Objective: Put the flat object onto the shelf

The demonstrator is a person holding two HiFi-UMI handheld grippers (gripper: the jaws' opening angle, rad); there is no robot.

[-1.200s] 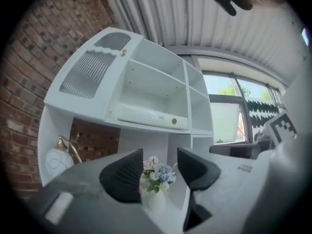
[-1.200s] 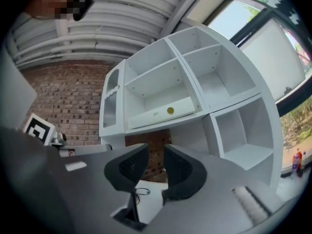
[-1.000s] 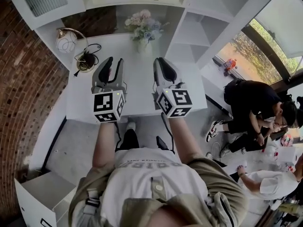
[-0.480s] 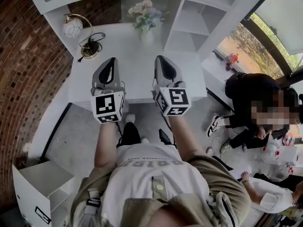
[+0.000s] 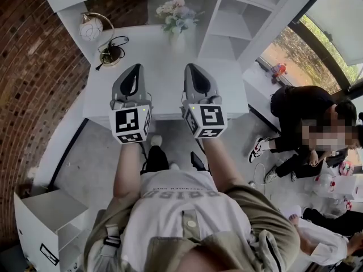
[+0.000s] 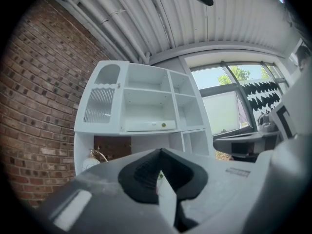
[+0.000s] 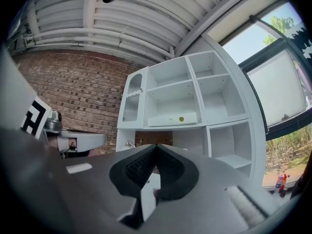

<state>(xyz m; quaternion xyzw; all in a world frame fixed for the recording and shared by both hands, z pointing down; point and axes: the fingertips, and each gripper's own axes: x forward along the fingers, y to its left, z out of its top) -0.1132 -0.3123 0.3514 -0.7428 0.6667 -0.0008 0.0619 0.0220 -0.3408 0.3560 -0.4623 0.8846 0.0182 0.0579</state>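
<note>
Lying on the middle shelf of the white shelf unit (image 6: 173,101), the flat object (image 6: 146,126) sits flat in the wide compartment above the bench (image 5: 164,50). It is white, with a small yellow dot near its right end.

The left gripper (image 5: 136,67) and the right gripper (image 5: 191,67) are held side by side over the near part of the bench, both pointing toward the far shelf unit and well apart from the flat object. The left gripper's fingers (image 6: 141,174) are pressed together at their tips with nothing between them. The right gripper's fingers (image 7: 139,167) are likewise closed tip to tip and hold nothing.

On the far left of the bench stands a lamp (image 5: 91,30) with a round white shade, and a dark cable lies just beside its base. A vase of pale flowers (image 5: 177,17) stands at the far middle. A brick wall (image 5: 34,67) runs along the left. On the floor at the right, people (image 5: 300,118) sit near a window.
</note>
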